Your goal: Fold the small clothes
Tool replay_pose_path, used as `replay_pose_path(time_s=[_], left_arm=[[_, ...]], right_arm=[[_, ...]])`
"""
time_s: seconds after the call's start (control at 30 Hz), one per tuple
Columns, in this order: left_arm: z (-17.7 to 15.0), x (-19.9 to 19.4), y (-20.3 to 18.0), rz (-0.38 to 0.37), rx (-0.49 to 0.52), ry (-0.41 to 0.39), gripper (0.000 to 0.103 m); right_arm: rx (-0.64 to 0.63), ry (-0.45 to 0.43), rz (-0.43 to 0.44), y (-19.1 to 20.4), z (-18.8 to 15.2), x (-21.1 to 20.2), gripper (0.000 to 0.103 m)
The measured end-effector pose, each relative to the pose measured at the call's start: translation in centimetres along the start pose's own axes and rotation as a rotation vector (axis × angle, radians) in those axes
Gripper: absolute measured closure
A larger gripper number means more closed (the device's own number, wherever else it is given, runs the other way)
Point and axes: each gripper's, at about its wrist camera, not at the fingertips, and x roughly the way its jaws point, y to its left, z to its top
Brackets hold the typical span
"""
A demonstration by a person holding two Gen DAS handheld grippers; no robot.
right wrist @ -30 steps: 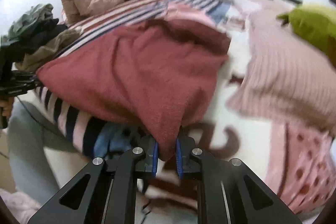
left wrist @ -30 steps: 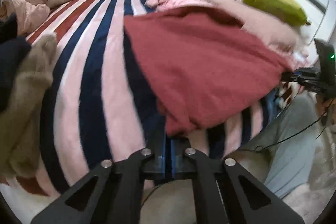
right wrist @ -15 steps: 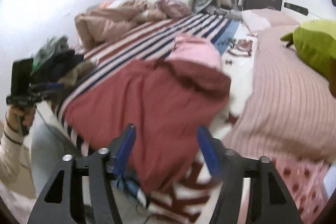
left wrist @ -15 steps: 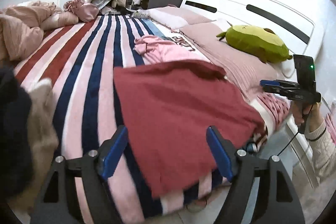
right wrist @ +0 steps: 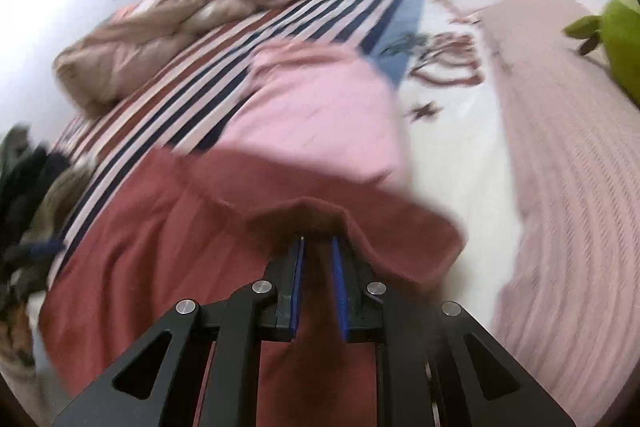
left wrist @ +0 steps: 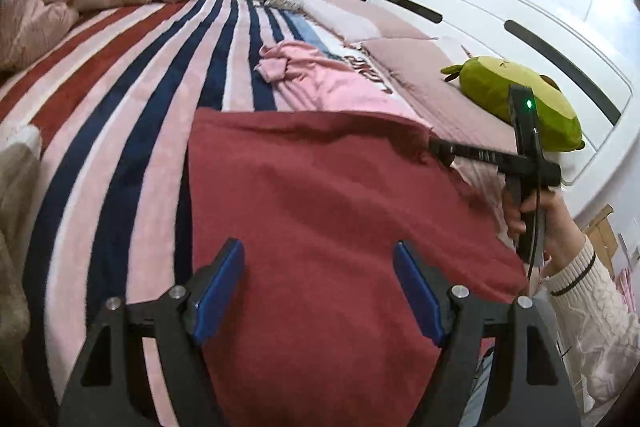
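The left gripper is held over the near part of a red garment, its jaws spread wide with nothing gripped between them. The garment is spread flat on the striped bed, its near edge reaching the bed's side. At its far right corner the right gripper is seen with jaws closing; a raised fold of the red cloth lies at their tips, and it seems to be pinched there, though the blurred view leaves that unsure. That gripper is carried by a hand in a cream knit sleeve. Just beyond the red garment a pink garment is crumpled. Farther right a green plush rests near the white headboard.
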Motion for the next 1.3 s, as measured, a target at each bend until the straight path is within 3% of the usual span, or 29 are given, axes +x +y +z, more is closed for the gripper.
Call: replay_pose_path(time_s=[0.2,0.23,0.27,0.33,0.57,0.6,0.63,0.67,0.7,0.8,1.0,1.17,1.3], left_arm=[[-0.9,-0.5,0.9,0.028,-0.024,0.001,0.03],[-1.0,-0.6,1.0,0.03,-0.029,0.0,0.029],[-1.1,-1.1,1.0,0.034,-0.034,-0.004,0.029],[-1.7,-2.3,0.9,0.037,-0.036,-0.017,0.026],[-5.3,-6.8,0.2,0.021,-0.088,-0.053,0.021],[-6.0,-7.4,0.1,0.019,-0.102,-0.061,0.021],[-6.9,-8.2,-0.1,0.014,-0.123,-0.072,0.02],[-7.6,-8.7,-0.1,0.011,-0.142,-0.079,0.019],[-8.1,-9.0,-0.1,0.011,-0.156,-0.081,0.019],[-10.2,-9.6,0.1,-0.001,-0.216,-0.08,0.018],[-13.2,-7.7,0.4,-0.13,-0.357,-0.041,0.018],[-12.9,-5.5,-1.0,-0.255,-0.386,-0.074,0.018],[-11.7,-3.4,-0.5,-0.254,-0.442,-0.107,0.018]], right_arm=[[0.067,0.009,-0.005,-1.8,0.7,0.9,0.094],[0.055,0.011,-0.014,-1.7,0.6,0.6,0.092],[0.051,0.011,-0.01,-1.5,0.7,0.2,0.083],[0.053,0.01,0.032,-1.1,0.0,-1.6,0.067],[-0.051,-0.024,0.167,3.9,-6.1,-9.4,0.066],[-0.063,-0.038,0.171,4.9,-7.1,-10.3,0.067],[-0.084,-0.056,0.175,5.9,-8.2,-11.1,0.077],[-0.113,-0.069,0.173,7.1,-9.3,-11.8,0.096],[-0.144,-0.084,0.168,8.5,-10.6,-12.5,0.098],[-0.188,-0.128,0.17,11.5,-13.5,-13.7,0.098],[-0.156,-0.103,0.256,15.4,-16.9,-12.8,0.098],[-0.142,-0.073,0.251,16.7,-17.3,-10.8,0.098],[-0.114,0.018,0.232,16.5,-18.3,-8.2,0.098]])
